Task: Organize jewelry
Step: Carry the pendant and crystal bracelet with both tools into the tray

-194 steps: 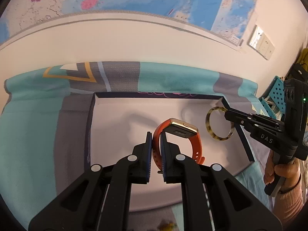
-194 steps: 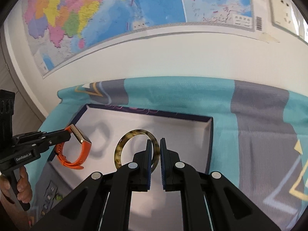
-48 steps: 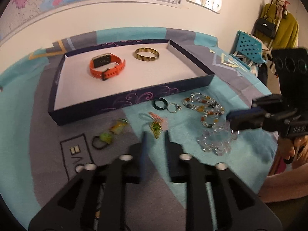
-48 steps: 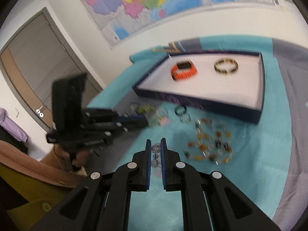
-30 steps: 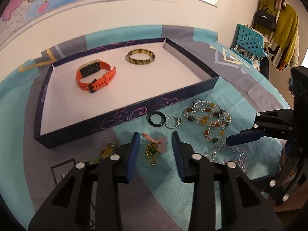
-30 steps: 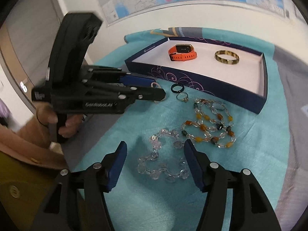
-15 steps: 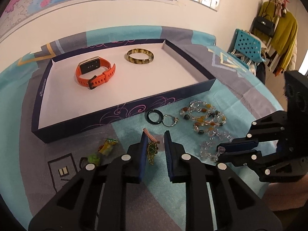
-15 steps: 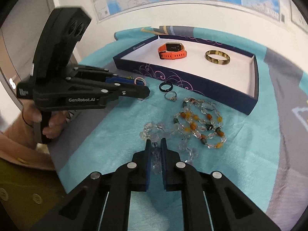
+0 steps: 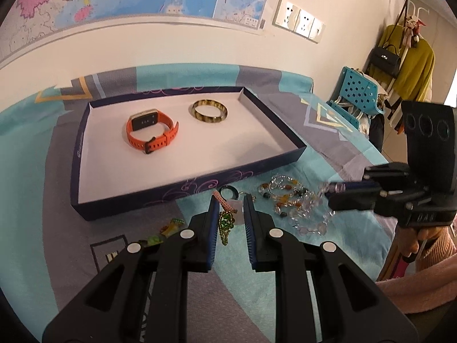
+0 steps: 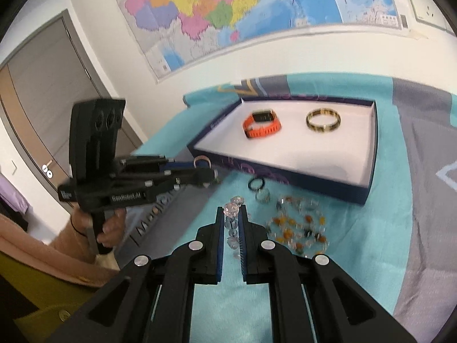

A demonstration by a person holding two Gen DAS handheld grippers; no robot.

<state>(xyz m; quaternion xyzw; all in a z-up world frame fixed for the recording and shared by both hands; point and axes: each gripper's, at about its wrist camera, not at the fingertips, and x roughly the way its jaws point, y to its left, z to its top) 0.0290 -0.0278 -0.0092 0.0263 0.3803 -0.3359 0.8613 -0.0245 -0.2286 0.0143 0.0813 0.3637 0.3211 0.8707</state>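
Two bracelets lay in the flat blue box (image 9: 182, 191) with its smooth white floor: an orange watch (image 9: 151, 132) and a shiny brown bangle (image 9: 210, 110). Soft teal cloth (image 9: 22, 188) covered the table under a bright wall map (image 10: 217, 8). One left gripper (image 9: 230, 204) pinched a green charm (image 9: 225, 224). One right gripper (image 10: 230, 214) squeezed round clear beads (image 10: 231, 210).

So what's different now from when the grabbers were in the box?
Both grabbers left the box and came down to the loose jewelry on the cloth. The left gripper let go of the orange watch and now pinches a pink and green charm. The right gripper let go of the brown bangle and shut on the clear bead bracelet, lifting it. The watch and bangle stay in the box; the amber beads haven't moved.
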